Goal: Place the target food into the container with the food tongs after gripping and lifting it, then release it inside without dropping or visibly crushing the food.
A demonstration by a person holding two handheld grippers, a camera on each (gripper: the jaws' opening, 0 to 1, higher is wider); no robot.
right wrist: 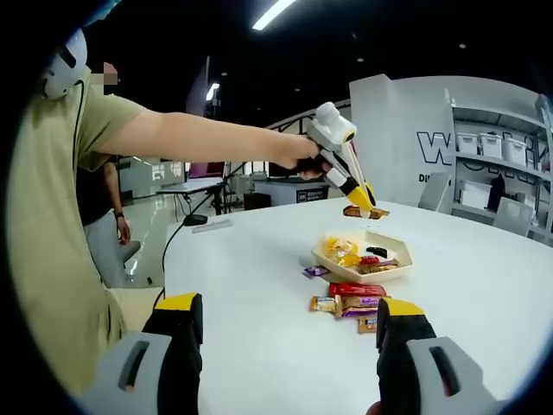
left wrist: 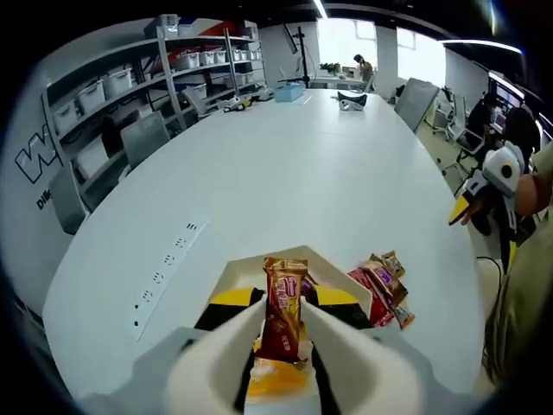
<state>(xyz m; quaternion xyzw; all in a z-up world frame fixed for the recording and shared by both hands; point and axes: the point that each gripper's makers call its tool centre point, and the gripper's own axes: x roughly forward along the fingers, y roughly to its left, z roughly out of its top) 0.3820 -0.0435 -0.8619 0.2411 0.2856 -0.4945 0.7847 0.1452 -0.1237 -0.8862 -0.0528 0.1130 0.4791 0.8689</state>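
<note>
Snack bar (left wrist: 286, 304) is clamped in my left claw (left wrist: 283, 333) above the white container (left wrist: 359, 288); at four o'clock, loose snacks (left wrist: 385, 288) on the worktop (left wrist: 285, 181). My right claw (right wrist: 289, 333) gapes apart.

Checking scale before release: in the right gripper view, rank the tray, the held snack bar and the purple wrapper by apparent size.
1. Tray
2. Held snack bar in the left claw
3. Purple wrapper, close to the bar; unsure.

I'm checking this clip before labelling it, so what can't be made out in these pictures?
- Left gripper view: white square container contents, mostly hidden by the left gripper and its brown snack bar.
- Both views: wrapper print, too small.
- Right gripper view: right gripper body, cut off below.
</note>
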